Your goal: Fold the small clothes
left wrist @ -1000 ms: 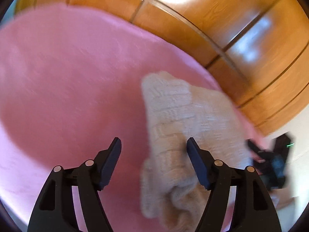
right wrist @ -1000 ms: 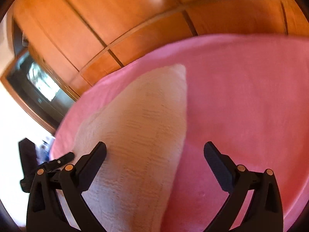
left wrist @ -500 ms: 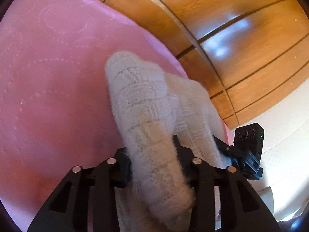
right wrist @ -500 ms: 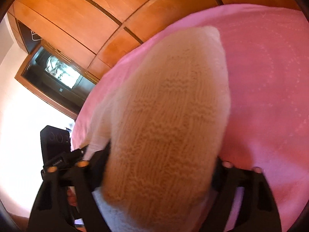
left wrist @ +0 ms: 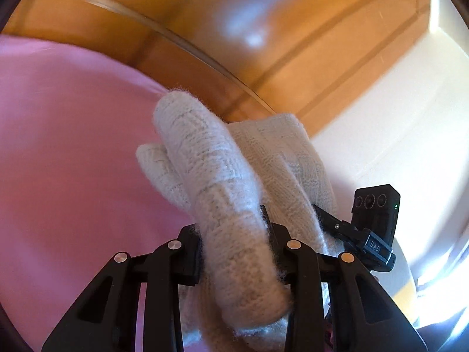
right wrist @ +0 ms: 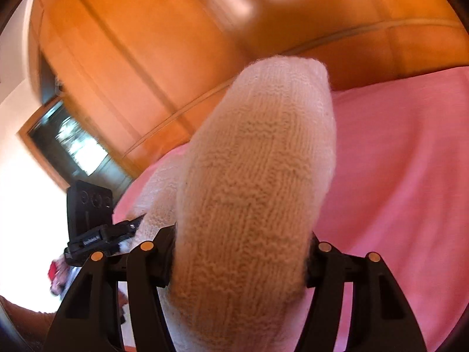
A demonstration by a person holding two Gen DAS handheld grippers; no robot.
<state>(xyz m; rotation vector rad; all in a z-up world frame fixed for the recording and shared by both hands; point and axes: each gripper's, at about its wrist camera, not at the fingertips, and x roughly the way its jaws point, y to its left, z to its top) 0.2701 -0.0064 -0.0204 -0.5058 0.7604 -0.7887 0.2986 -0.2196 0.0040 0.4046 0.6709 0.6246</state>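
A cream knitted garment (left wrist: pixel 205 152) is bunched and raised above the pink bedcover (left wrist: pixel 73 161). My left gripper (left wrist: pixel 231 228) is shut on a thick roll of it, with the pads pressing into the wool. In the right wrist view the same knit (right wrist: pixel 263 146) fills the middle, and my right gripper (right wrist: pixel 240 237) holds a wide fold of it while its jaws are still closing. The two grippers are close side by side. The right one's camera block (left wrist: pixel 376 205) shows just right of the knit, and the left one's (right wrist: pixel 91 205) shows at the left. The fingertips are buried in wool.
Glossy wooden wardrobe panels (left wrist: pixel 234 29) stand right behind the bed. A white wall (left wrist: pixel 381 102) is at the right. A dark framed niche (right wrist: pixel 70 143) sits in the wood at the left. The pink bedcover (right wrist: pixel 395 161) spreads to the right.
Both grippers went from open over the flat knit to closed on it. They lifted it off the pink cover and swung toward the wardrobe.
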